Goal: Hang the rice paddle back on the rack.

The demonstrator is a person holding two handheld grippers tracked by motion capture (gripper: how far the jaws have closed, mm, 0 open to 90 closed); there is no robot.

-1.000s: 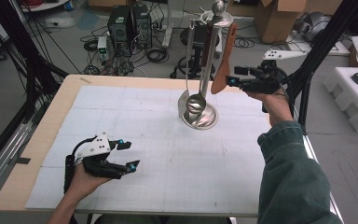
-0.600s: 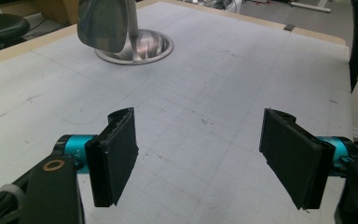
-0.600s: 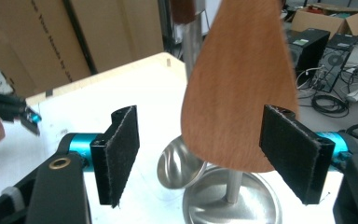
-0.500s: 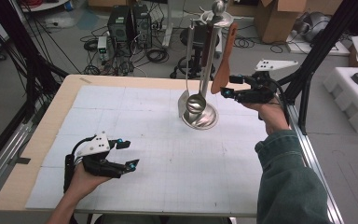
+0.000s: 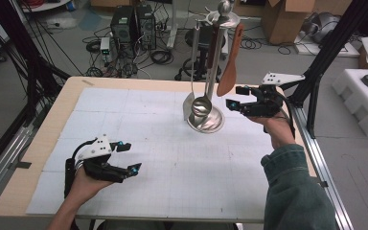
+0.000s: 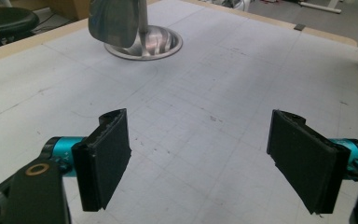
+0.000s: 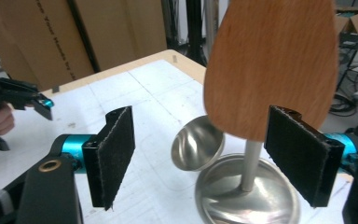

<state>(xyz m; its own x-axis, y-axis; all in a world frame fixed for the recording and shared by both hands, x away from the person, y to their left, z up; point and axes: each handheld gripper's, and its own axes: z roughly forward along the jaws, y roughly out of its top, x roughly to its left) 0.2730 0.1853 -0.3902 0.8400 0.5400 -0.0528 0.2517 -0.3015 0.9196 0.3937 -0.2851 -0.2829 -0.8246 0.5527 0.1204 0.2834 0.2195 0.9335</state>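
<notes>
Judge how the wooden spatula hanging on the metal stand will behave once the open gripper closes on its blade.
The wooden spatula looks stiff, so it probably won't bend. It hangs freely, so it may swing if the right gripper nudges it. The stand has a broad base, so it seems unlikely to tip.

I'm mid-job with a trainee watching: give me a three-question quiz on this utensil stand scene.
1. True or false: the right gripper is shut on the wooden spatula.
2. Multiple choice: the metal ladle is A) lying flat on the table, B) hanging from the stand, C) held by the left gripper.
3. Fill in: the left gripper rests low over the near ___ part of the table.

Key
1. False: its jaws are open, close to the spatula's blade.
2. B
3. left
</notes>
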